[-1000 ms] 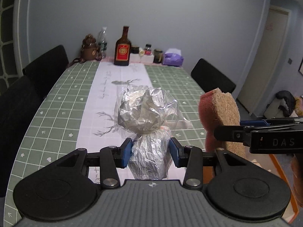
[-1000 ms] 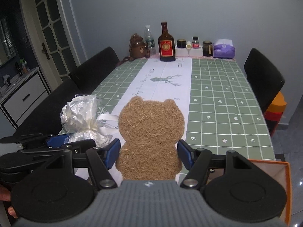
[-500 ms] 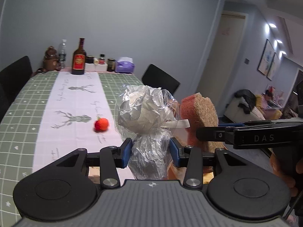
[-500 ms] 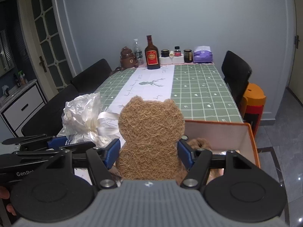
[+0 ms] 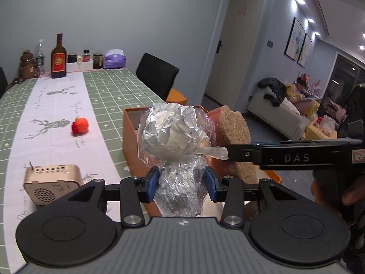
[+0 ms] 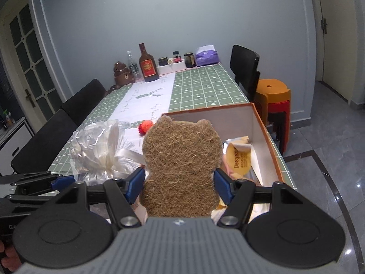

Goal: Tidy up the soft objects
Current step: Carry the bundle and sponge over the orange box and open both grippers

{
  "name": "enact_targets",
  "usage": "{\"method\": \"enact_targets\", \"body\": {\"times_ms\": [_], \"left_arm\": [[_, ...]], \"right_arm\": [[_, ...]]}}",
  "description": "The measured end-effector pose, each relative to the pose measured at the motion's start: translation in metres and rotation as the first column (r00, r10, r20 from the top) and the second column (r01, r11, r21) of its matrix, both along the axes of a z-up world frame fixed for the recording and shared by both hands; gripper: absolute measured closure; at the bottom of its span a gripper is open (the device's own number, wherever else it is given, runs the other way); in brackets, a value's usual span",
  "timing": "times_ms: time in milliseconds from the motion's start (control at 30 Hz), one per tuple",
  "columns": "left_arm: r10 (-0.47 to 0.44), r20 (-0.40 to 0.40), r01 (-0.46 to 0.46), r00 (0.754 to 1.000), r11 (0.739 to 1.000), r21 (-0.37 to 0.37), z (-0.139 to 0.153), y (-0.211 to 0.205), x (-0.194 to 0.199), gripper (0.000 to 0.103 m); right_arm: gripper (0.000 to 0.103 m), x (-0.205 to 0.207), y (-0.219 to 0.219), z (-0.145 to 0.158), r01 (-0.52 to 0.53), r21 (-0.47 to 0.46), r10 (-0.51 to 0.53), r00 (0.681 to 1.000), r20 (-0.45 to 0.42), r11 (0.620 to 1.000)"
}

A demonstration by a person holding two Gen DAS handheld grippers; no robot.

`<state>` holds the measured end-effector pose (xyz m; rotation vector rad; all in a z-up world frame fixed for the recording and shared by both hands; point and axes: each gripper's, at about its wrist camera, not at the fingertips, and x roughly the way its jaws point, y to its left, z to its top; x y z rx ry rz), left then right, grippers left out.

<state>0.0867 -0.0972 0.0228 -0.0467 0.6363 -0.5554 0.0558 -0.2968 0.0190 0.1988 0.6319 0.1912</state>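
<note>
Both grippers hold soft things up beside the orange box at the table's edge.

The left gripper [image 5: 181, 182] has its blue pads closed on the neck of a cellophane-wrapped bundle [image 5: 176, 134], whose round crinkled head stands upright above the pads; a white ribbon sticks out of it toward 3 o'clock. The right gripper [image 6: 180, 182] is clamped on the lower body of a bear-shaped fiber sponge [image 6: 181, 166], held upright just beside the bundle. Behind both, toward 12 o'clock, is the orange box [image 6: 262, 127] with white inner walls, with a yellow packet [image 6: 239, 161] lying inside. On the table [image 5: 114, 96], a red knitted ball [image 5: 79, 125] lies at 10 o'clock from the bundle, and a small wooden speaker [image 5: 52, 183] at 9 o'clock.
</note>
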Motion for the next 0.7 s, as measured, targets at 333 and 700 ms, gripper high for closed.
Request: {"method": "enact_targets", "body": {"times_ms": [333, 700], "left_arm": [[-0.051, -0.048, 0.052, 0.998, 0.998, 0.034, -0.02, -0.029, 0.015, 0.055], [-0.096, -0.101, 0.112, 0.99, 0.98, 0.164, -0.042, -0.061, 0.036, 0.055]], "right_arm": [[0.038, 0.007, -0.023, -0.025, 0.058, -0.024, -0.059, 0.998, -0.029, 0.998], [0.037, 0.038, -0.028, -0.052, 0.042, -0.137, -0.058, 0.991, -0.117, 0.99]]}}
